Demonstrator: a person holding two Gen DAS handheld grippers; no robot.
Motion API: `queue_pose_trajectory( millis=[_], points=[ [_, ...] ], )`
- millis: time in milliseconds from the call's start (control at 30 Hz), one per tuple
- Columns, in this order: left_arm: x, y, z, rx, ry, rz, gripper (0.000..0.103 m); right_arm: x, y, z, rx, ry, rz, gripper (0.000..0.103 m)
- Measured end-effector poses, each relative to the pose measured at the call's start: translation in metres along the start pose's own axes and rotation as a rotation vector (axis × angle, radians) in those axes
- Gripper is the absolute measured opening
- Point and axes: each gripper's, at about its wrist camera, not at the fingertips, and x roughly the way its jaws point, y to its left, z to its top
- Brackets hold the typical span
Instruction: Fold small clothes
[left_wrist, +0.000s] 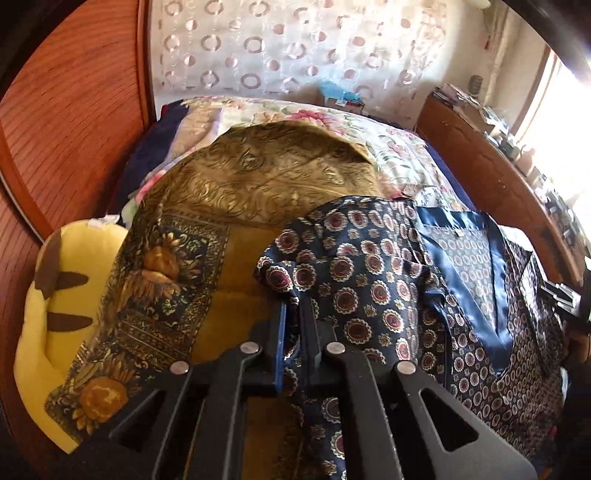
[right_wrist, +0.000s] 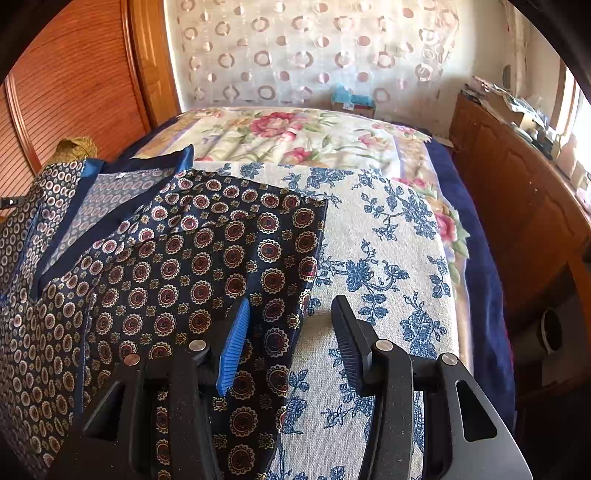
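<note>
A navy satin pyjama top with medallion print (left_wrist: 369, 273) lies spread on the bed (right_wrist: 295, 129). At nine o'clock, the left hand-held gripper (left_wrist: 291, 314) pinches its thin, slippery sleeve. At three o'clock, the right hand-held gripper (right_wrist: 291, 325) hangs half-open over the other sleeve's edge.

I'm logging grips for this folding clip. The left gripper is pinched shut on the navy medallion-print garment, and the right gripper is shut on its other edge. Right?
Not quite. The left gripper is pinched shut on the navy medallion-print garment, but the right gripper is open: the right wrist view shows its jaws standing apart over the garment's edge, pressing on nothing.
</note>
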Motion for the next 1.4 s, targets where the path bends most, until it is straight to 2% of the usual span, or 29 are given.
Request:
queue_pose_trajectory(
  millis=[133,233,400,433,500,567,600,700,867,967,1100,1400],
  points=[
    [-0.015,-0.015,-0.001,0.068,-0.040,0.016,0.000,0.000,0.000,0.000,-0.001,0.000,-0.001,0.046],
    [-0.032,-0.026,-0.002,0.101,-0.099,0.029,0.000,0.000,0.000,0.000,0.001,-0.003,0.000,0.046],
    [-0.041,-0.041,-0.001,0.144,-0.134,0.010,0.000,0.004,0.000,0.010,-0.020,0.030,-0.005,0.046],
    [-0.044,-0.045,-0.001,0.148,-0.140,-0.001,0.000,0.006,-0.002,0.013,-0.011,0.038,-0.002,0.041],
    [-0.046,-0.050,-0.004,0.157,-0.147,-0.011,0.000,0.012,-0.006,0.022,0.007,0.052,0.009,0.037],
    [-0.049,-0.056,-0.008,0.164,-0.153,-0.021,0.000,0.017,-0.006,0.029,0.005,0.053,-0.008,0.026],
    [-0.050,-0.059,-0.011,0.173,-0.153,-0.027,0.000,0.016,-0.007,0.031,0.030,0.047,-0.026,0.005],
    [-0.063,-0.073,-0.025,0.201,-0.161,-0.048,0.000,-0.003,0.007,0.032,0.022,-0.037,-0.015,0.000],
    [-0.097,-0.085,-0.055,0.233,-0.201,-0.078,0.000,-0.048,0.037,0.024,0.001,-0.148,0.028,0.000],
    [-0.116,-0.085,-0.077,0.224,-0.222,-0.097,0.000,-0.085,0.052,0.012,0.005,-0.216,0.070,0.000],
    [-0.137,-0.074,-0.108,0.194,-0.244,-0.099,0.000,-0.133,0.063,-0.017,0.059,-0.303,0.078,0.000],
    [-0.190,-0.022,-0.183,0.098,-0.271,-0.041,0.000,-0.200,0.059,-0.099,0.102,-0.285,0.066,0.000]
  ],
)
